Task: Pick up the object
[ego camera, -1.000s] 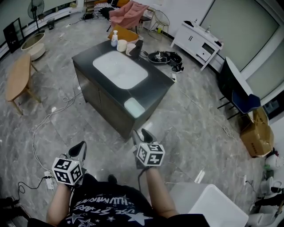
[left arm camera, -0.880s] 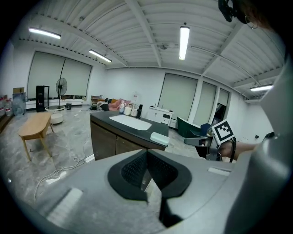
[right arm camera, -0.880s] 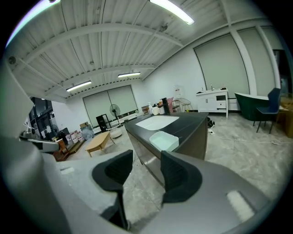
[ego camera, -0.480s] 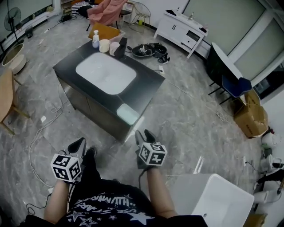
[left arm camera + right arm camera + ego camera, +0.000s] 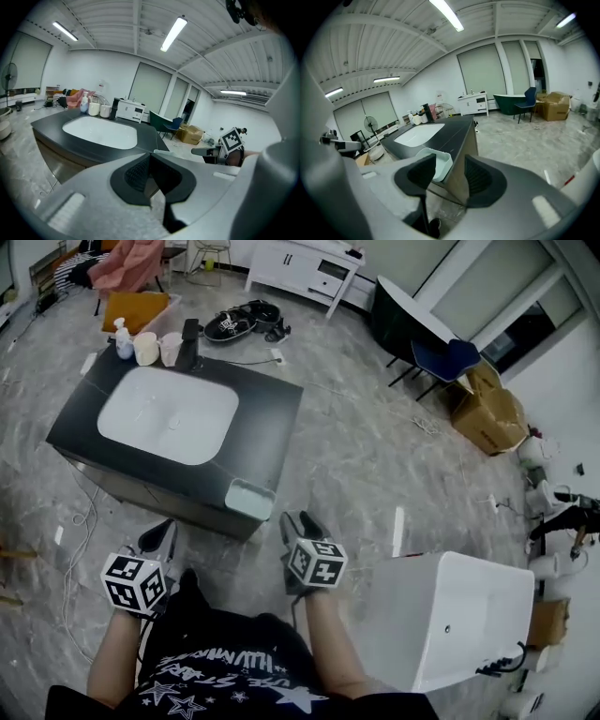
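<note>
A small pale green tray sits on the near corner of a dark counter that holds a white sink basin. My right gripper is open and empty, just short of that corner. In the right gripper view the tray shows between and beyond the spread jaws of the right gripper. My left gripper hangs in front of the counter's near side, apart from it. In the left gripper view the left gripper has its pads together and holds nothing.
A bottle and cups and a dark faucet stand at the counter's far edge. A white tub lies on the floor at my right. Shoes, a blue chair and a cardboard box are farther off.
The counter has slid left and closer in the head view as the person stepped forward and turned. Both grippers keep the same pose; the tray is now just ahead of the right gripper.
</note>
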Demonstrator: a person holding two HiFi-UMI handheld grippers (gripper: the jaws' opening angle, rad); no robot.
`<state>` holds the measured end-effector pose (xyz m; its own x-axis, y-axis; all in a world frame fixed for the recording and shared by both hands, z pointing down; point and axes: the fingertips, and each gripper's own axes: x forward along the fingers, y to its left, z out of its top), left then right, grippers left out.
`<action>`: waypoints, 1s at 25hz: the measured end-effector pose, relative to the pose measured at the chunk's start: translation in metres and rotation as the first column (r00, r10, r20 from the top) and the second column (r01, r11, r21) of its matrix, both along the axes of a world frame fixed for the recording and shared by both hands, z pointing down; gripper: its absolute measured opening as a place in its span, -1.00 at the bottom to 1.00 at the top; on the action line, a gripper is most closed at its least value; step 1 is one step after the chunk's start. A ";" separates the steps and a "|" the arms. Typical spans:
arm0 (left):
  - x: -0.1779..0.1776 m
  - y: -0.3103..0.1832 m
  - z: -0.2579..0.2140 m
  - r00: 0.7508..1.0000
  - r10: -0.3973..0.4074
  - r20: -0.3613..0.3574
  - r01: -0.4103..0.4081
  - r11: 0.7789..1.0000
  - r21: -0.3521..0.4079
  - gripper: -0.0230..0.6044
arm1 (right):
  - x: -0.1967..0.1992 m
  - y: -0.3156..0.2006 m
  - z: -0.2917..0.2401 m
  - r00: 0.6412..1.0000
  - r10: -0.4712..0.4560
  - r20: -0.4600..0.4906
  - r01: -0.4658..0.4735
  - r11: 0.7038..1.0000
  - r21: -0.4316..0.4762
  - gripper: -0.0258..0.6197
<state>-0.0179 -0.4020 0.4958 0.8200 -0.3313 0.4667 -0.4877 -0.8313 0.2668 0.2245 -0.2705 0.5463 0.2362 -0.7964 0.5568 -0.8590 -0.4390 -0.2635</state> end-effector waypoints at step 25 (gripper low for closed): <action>0.071 -0.087 0.054 0.901 0.433 0.037 -0.424 0.895 -0.141 -0.90 | -0.009 -0.039 0.065 0.942 0.335 0.020 -0.322 0.920 -0.225 -0.47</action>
<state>0.0535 -0.4893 0.5495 0.8351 0.1104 0.5390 -0.1119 -0.9251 0.3628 0.2158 -0.3092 0.6109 0.4271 -0.5390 0.7260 -0.6432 -0.7454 -0.1751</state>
